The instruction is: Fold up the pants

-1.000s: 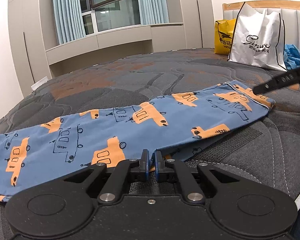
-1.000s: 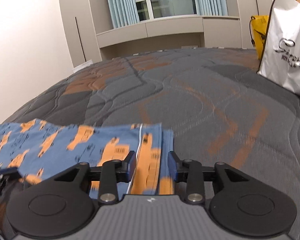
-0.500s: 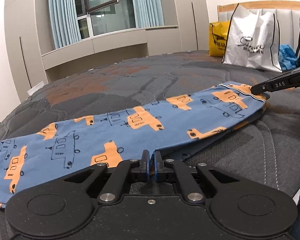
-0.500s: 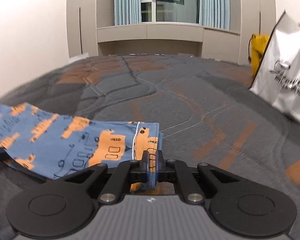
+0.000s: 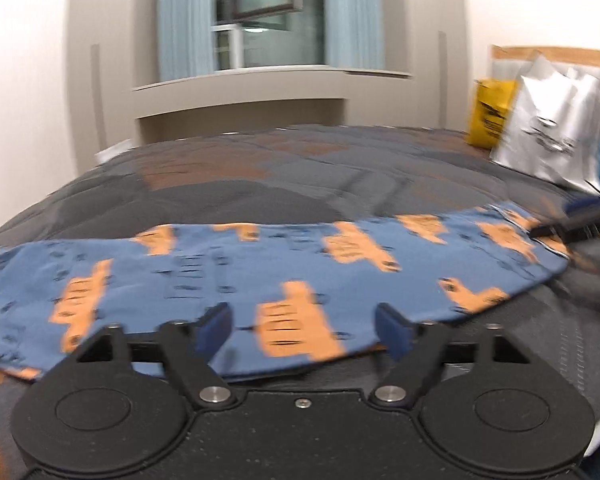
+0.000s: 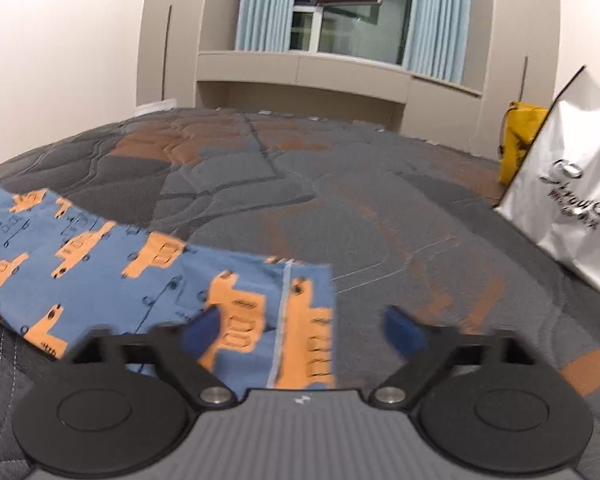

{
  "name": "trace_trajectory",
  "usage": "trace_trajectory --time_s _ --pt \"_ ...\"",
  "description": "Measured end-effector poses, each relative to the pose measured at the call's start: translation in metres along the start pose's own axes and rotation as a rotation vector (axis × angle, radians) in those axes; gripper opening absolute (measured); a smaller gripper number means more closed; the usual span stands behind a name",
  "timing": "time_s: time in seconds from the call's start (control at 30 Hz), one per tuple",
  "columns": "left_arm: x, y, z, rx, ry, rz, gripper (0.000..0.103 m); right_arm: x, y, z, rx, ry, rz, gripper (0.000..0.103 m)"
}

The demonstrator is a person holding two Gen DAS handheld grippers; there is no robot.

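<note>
The blue pants [image 5: 260, 272] with orange truck prints lie flat across the quilted bed, folded lengthwise into one long strip. My left gripper [image 5: 304, 330] is open over the near long edge of the pants, holding nothing. My right gripper [image 6: 300, 328] is open over the waistband end of the pants [image 6: 236, 304], holding nothing. The right gripper's finger also shows in the left wrist view [image 5: 572, 226] at the far right end of the pants.
A grey and orange quilted bedspread [image 6: 340, 200] covers the bed. A silver shopping bag [image 6: 572, 200] and a yellow bag [image 6: 518, 140] stand at the right by the headboard. A window bench and curtains are beyond the bed.
Both grippers were shut on the pants' edge half a second ago; both have opened and let the cloth go. The pants now lie flat.
</note>
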State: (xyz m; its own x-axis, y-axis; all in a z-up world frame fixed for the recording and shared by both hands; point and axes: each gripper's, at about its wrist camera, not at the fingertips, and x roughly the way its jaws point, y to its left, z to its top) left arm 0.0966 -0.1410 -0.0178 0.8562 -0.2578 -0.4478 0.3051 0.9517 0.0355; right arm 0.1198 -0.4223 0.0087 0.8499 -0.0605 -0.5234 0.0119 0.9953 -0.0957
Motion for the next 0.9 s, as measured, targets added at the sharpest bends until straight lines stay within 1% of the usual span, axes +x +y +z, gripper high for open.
trace_trajectory --time_s 0.03,0.07,0.1,0.13,0.2,0.23,0.27,0.33,0.4,0.43,0.47,0.53,0.6,0.67,0.7,0.8,0.83,0.87,0.9 --pt "-0.003 0.007 0.0 -0.015 -0.005 0.023 0.093 0.005 0.004 -0.002 -0.008 0.02 -0.003 0.102" --pt "-0.006 0.015 0.0 -0.03 -0.011 0.048 0.096 0.01 0.007 -0.005 -0.018 0.041 -0.014 0.102" --pt "-0.01 0.023 -0.001 -0.041 -0.019 0.07 0.101 0.016 0.011 -0.008 -0.031 0.066 -0.036 0.103" --pt "-0.015 0.033 -0.001 -0.052 -0.027 0.094 0.102 0.019 0.015 -0.01 -0.041 0.082 -0.068 0.103" --pt "-0.024 0.054 -0.003 -0.073 -0.043 0.149 0.102 0.013 0.021 -0.008 -0.031 0.054 -0.101 0.103" --pt "-0.028 0.066 -0.005 -0.082 -0.052 0.186 0.102 0.007 0.025 -0.004 -0.009 0.03 -0.084 0.103" --pt "-0.032 0.082 -0.006 -0.096 -0.069 0.248 0.102 0.002 0.029 0.001 0.019 0.009 -0.043 0.103" --pt "-0.038 0.111 -0.007 -0.128 -0.089 0.369 0.102 -0.006 0.045 0.009 0.081 -0.048 0.079 0.103" --pt "-0.043 0.145 -0.008 -0.163 -0.1 0.464 0.102 -0.005 0.071 0.015 0.104 -0.063 0.193 0.103" --pt "-0.045 0.161 -0.008 -0.179 -0.102 0.504 0.102 -0.001 0.09 0.017 0.082 -0.046 0.262 0.103" --pt "-0.046 0.178 -0.009 -0.193 -0.099 0.541 0.102 0.003 0.108 0.018 0.048 -0.03 0.312 0.103" --pt "-0.046 0.211 -0.008 -0.222 -0.091 0.578 0.102 0.009 0.141 0.017 -0.027 -0.006 0.354 0.103" --pt "-0.04 0.241 -0.007 -0.262 -0.076 0.568 0.102 0.015 0.167 0.014 -0.092 0.01 0.342 0.103" --pt "-0.031 0.27 -0.005 -0.308 -0.062 0.511 0.101 0.023 0.188 0.011 -0.155 0.066 0.298 0.103" --pt "-0.027 0.281 -0.004 -0.333 -0.055 0.478 0.1 0.022 0.191 0.01 -0.158 0.061 0.278 0.103" --pt "-0.013 0.309 -0.002 -0.414 -0.046 0.349 0.098 0.023 0.191 0.006 -0.094 0.072 0.262 0.103" --pt "-0.009 0.316 -0.002 -0.433 -0.045 0.317 0.096 0.023 0.19 0.005 -0.066 0.068 0.258 0.103" --pt "-0.004 0.321 -0.003 -0.451 -0.039 0.296 0.094 0.022 0.192 0.004 -0.064 0.065 0.252 0.103" --pt "0.001 0.328 -0.004 -0.478 -0.02 0.277 0.088 0.021 0.193 0.004 -0.067 0.063 0.246 0.103"
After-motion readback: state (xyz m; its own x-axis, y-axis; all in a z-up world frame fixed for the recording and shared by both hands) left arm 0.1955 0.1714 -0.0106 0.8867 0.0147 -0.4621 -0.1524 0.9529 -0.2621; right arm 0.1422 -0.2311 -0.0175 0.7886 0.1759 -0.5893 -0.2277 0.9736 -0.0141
